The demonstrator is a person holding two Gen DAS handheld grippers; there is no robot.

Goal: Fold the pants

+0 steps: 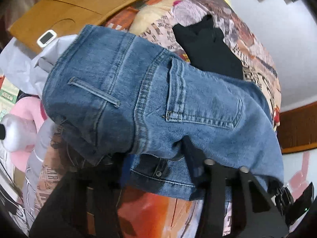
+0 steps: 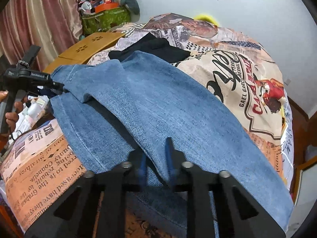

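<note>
Both grippers pinch the jeans [image 1: 150,99]: the left gripper [image 1: 156,164] at the waist, the right gripper [image 2: 156,168] on a leg, over the bed [image 2: 247,91].

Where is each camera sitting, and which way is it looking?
Left wrist: sits on the left tool, looking along it at the waist end of the jeans, back pocket up; only the tool's black frame shows.
Right wrist: sits on the right tool, looking along the jeans leg; the left tool and the person's fingers show at the left edge.
Both see the jeans, the black garment beyond, the wooden board and the printed bedcover.
</note>
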